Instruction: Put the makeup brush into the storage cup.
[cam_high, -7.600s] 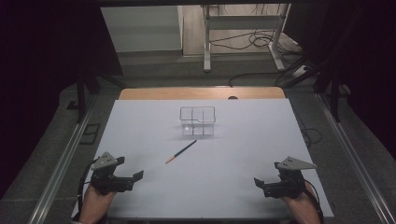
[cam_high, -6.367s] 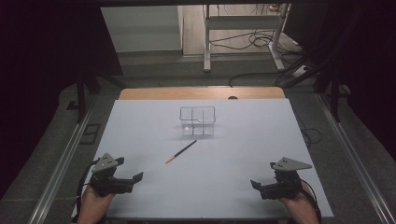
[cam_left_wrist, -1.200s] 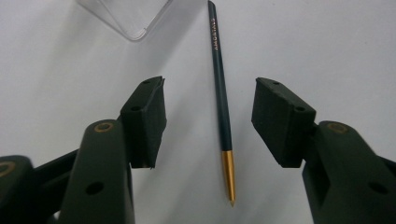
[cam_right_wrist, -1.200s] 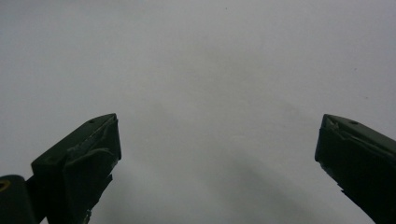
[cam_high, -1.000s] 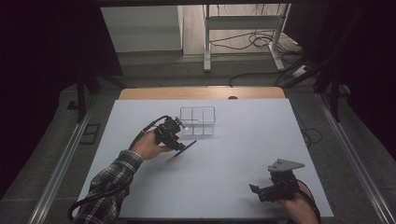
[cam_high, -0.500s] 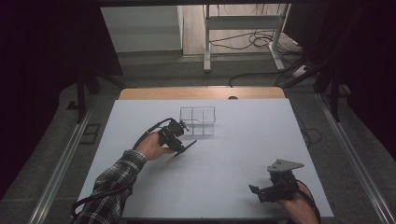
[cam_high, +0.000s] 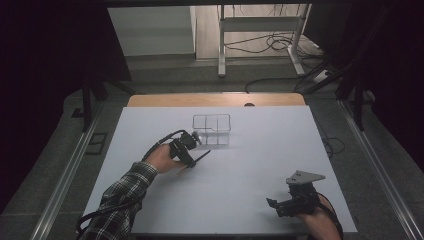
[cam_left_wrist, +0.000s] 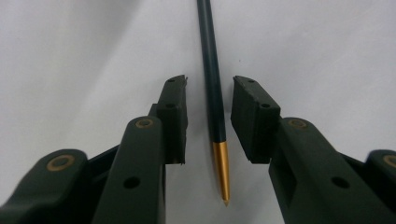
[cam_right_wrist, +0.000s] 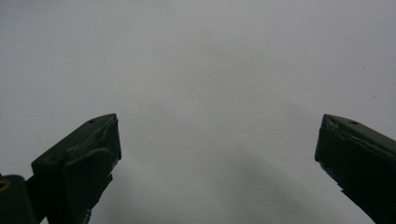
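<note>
White tabletop (cam_high: 240, 175) under dim light, left gripper (cam_left_wrist: 210, 116) lowered over it, jaws just closing yet not touching the thin dark pen with a gold tip (cam_left_wrist: 213, 93) lying lengthwise between them, clear wire-edged box (cam_high: 211, 129) just beyond, right gripper (cam_right_wrist: 217, 154) spread wide, well apart.

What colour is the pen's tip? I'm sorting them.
Gold tip; clearest in the left gripper view.

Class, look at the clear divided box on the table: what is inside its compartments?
The clear box looks empty: the white table shows through its compartments. The pen lies outside it, between the left gripper's closing jaws. Tiny contents could not be told from this far.
</note>
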